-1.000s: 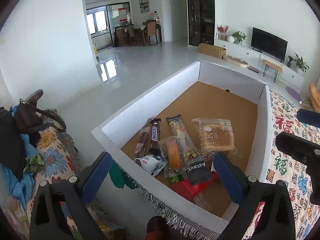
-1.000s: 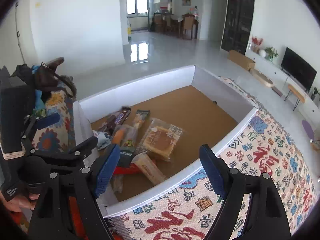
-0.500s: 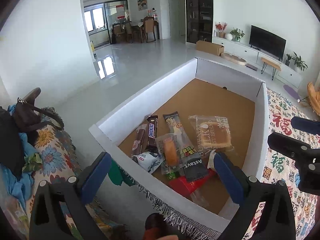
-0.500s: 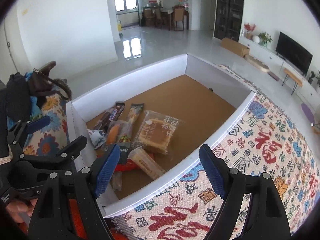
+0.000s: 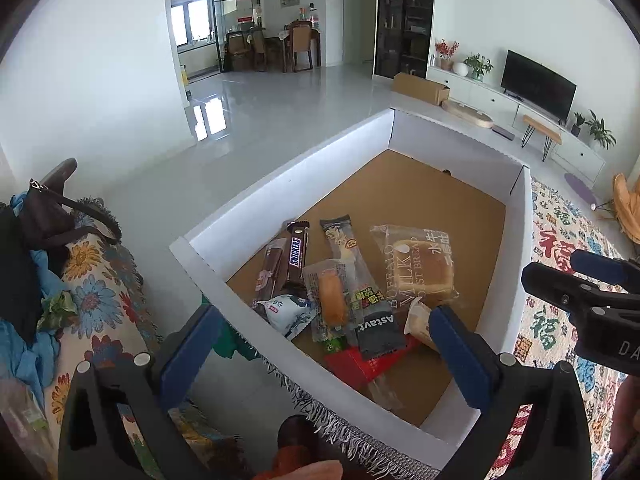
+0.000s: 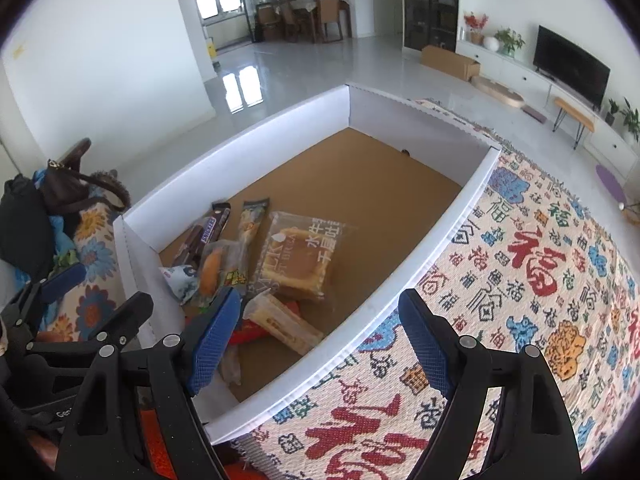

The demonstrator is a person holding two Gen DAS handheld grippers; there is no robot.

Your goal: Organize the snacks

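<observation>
Our left gripper (image 5: 326, 356) and right gripper (image 6: 320, 334) both hang spread wide with nothing between the pads, above the near end of the white box (image 6: 440, 236). The snacks (image 5: 344, 280) lie piled at six o'clock on its brown floor: a Snickers bar (image 5: 297, 254) at ten o'clock of the pile, a bread packet (image 6: 302, 258) at three. A patterned cloth (image 6: 520, 280) spreads at three o'clock of the box.

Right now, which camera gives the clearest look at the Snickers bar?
The left wrist view: the Snickers bar lies unobstructed in the box, its white lettering readable. The right wrist view shows the bar smaller and at a slant, its lettering barely legible.
</observation>
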